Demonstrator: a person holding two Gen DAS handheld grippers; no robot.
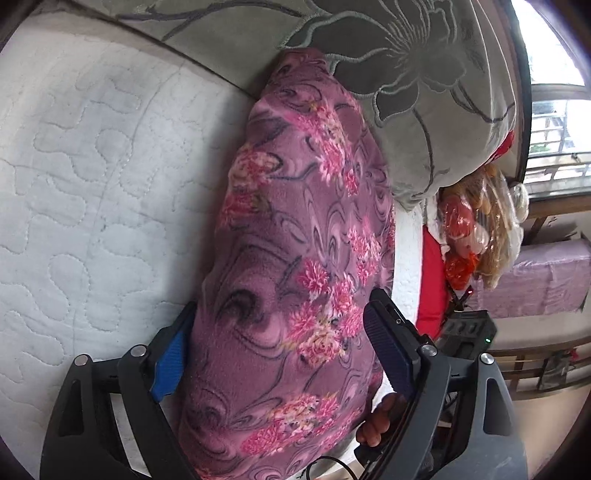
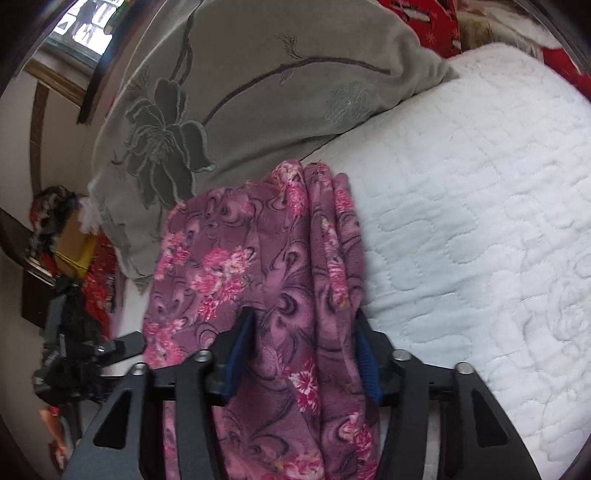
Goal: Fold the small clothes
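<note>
Garment (image 2: 258, 280) edge beside open quilt (image 2: 461, 221)

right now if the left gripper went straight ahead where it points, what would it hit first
Most likely the purple floral garment, already lying between the left gripper's wide jaws; beyond it sits the grey pillow, though depth is unclear.

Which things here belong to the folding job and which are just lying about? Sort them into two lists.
Part of the job:
- pink flowered garment, lying on the bed
- left gripper, jaws wide apart around the garment
- right gripper, jaws either side of a bunched fold
- white quilted bed cover, the work surface

Just lying about:
- grey flowered pillow
- red cloth
- plastic-wrapped bundle
</note>
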